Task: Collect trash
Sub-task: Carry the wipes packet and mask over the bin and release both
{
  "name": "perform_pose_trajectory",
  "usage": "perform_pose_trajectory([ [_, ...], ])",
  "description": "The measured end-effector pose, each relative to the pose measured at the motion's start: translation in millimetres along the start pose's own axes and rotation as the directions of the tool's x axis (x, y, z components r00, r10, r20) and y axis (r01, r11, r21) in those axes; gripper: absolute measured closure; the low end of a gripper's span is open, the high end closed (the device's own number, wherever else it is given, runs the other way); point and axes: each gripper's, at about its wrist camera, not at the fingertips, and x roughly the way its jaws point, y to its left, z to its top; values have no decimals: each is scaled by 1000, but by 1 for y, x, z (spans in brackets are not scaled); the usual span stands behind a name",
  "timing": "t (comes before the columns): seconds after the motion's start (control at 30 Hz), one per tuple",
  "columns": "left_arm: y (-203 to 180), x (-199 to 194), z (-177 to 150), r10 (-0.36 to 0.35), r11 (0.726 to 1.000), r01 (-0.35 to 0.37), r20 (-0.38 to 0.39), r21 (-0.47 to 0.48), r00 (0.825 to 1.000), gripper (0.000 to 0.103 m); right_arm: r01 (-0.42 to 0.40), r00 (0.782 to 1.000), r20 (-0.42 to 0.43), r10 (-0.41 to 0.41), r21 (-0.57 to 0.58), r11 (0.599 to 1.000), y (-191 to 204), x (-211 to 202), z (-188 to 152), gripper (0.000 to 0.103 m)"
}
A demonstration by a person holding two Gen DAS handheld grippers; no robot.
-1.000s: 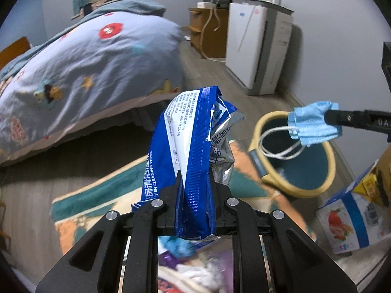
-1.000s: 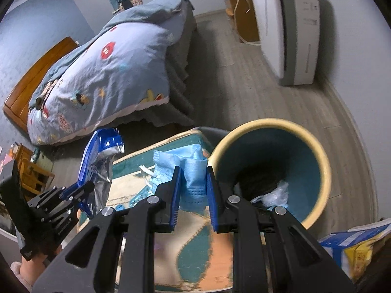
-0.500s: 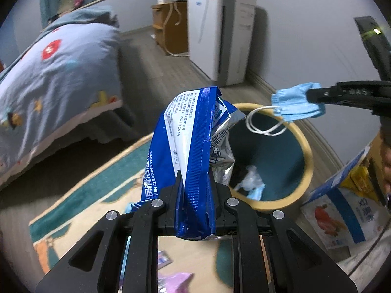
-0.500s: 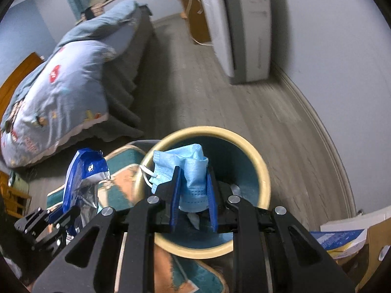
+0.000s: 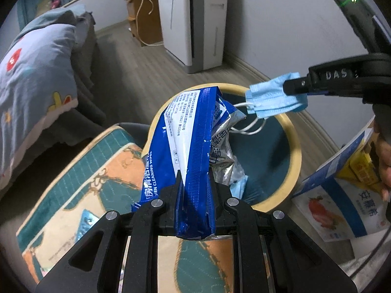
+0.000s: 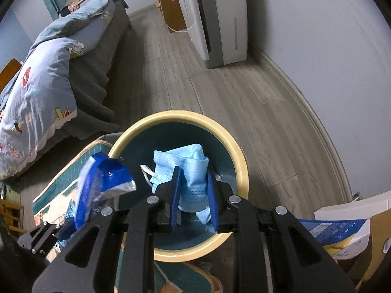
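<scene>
Presently, a bed (image 6: 44, 78) with a patterned blue duvet is seen along the far left, and a white appliance (image 6: 220, 19) is stood against the wall. A patterned rug (image 5: 97, 175) is laid on the wooden floor, and a round waste bin (image 6: 240, 161) with a yellow rim is placed at its edge. A printed carton (image 5: 342, 207) is located just beside the bin.

The left hand-held gripper (image 5: 196, 190) is clamped on a blue wipes packet (image 5: 193, 131), which is held upright at the near rim of the bin. The right hand-held gripper (image 6: 194, 190) is clamped on a blue face mask (image 6: 188, 168), which is suspended directly over the bin opening, with its white ear loops hung below.

Some light-coloured scraps are partly visible inside the bin, so part of the collection is judged to be done. Neither held item is yet released. Release of the mask is judged to be the nearest step, followed by the packet. Small items, too unclear to identify, are seen on the rug near the left hand-held gripper and are probably left to be collected.
</scene>
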Motion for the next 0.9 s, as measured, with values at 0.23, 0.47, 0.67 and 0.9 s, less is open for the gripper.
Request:
perform_pose_trajectory([
  [0.23, 7, -11, 1, 13, 999, -11, 62, -33, 998, 41, -12, 999, 49, 12, 2, 1000, 4, -12, 3, 45],
  [0.47, 23, -27, -1, 56, 997, -50, 83, -66, 995, 17, -53, 996, 66, 53, -6, 999, 20, -20, 5, 10],
  [0.67, 45, -48, -6, 91, 992, -82, 104, -92, 990, 15, -68, 995, 75, 71, -45, 997, 45, -27, 6, 6],
  [0.9, 68, -76, -17, 120, 987, -105, 127, -123, 985, 15, -85, 993, 74, 92, -96, 992, 79, -32, 2, 6],
])
